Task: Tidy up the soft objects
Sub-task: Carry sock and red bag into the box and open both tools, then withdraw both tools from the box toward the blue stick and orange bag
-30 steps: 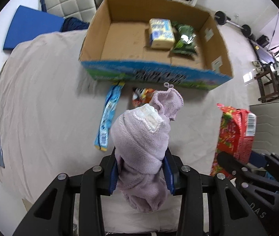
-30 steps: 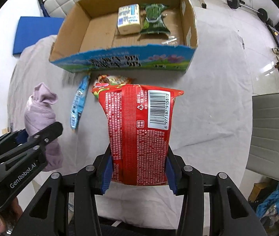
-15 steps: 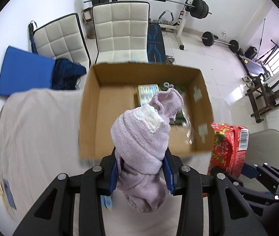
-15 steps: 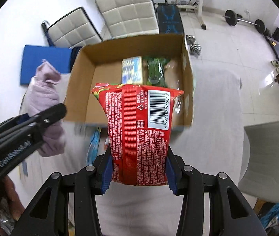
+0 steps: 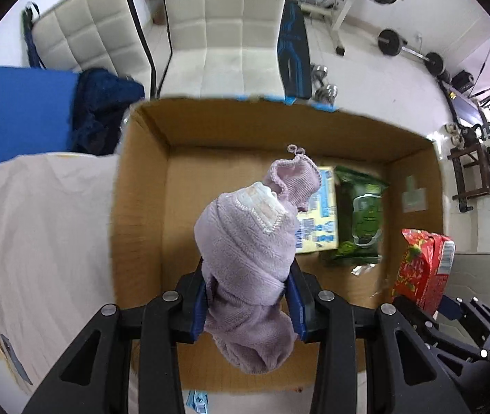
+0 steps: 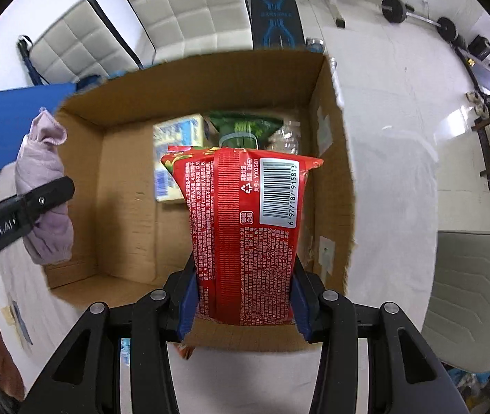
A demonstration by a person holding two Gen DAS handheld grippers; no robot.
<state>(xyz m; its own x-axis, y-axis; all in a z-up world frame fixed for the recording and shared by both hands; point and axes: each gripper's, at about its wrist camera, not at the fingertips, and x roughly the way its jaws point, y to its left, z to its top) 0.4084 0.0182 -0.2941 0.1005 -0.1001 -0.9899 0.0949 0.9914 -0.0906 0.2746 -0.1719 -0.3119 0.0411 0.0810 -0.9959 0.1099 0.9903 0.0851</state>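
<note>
My left gripper (image 5: 247,302) is shut on a rolled lilac knitted cloth (image 5: 252,252), hanging over the open cardboard box (image 5: 138,214). My right gripper (image 6: 243,302) is shut on a red snack packet (image 6: 245,227) with a barcode, also above the box (image 6: 334,158). Inside the box lie a yellow-blue pack (image 5: 319,222) and a green pouch (image 5: 362,220). In the right wrist view the lilac cloth (image 6: 43,189) and the left gripper's finger (image 6: 48,195) show at the left edge. The red packet (image 5: 421,269) shows at the right of the left wrist view.
The box stands on a table under a pale cloth (image 5: 38,241). A blue wrapper (image 5: 196,398) peeks out below the box's near wall. Padded white chairs (image 5: 227,34), a blue mat (image 5: 17,110) and barbell weights (image 5: 393,41) lie beyond. A grey chair (image 6: 476,296) stands to the right.
Both grippers have travelled forward from above the table cloth to over the box, sinking a little. The box now fills the middle of both views. Both grips are unchanged.
</note>
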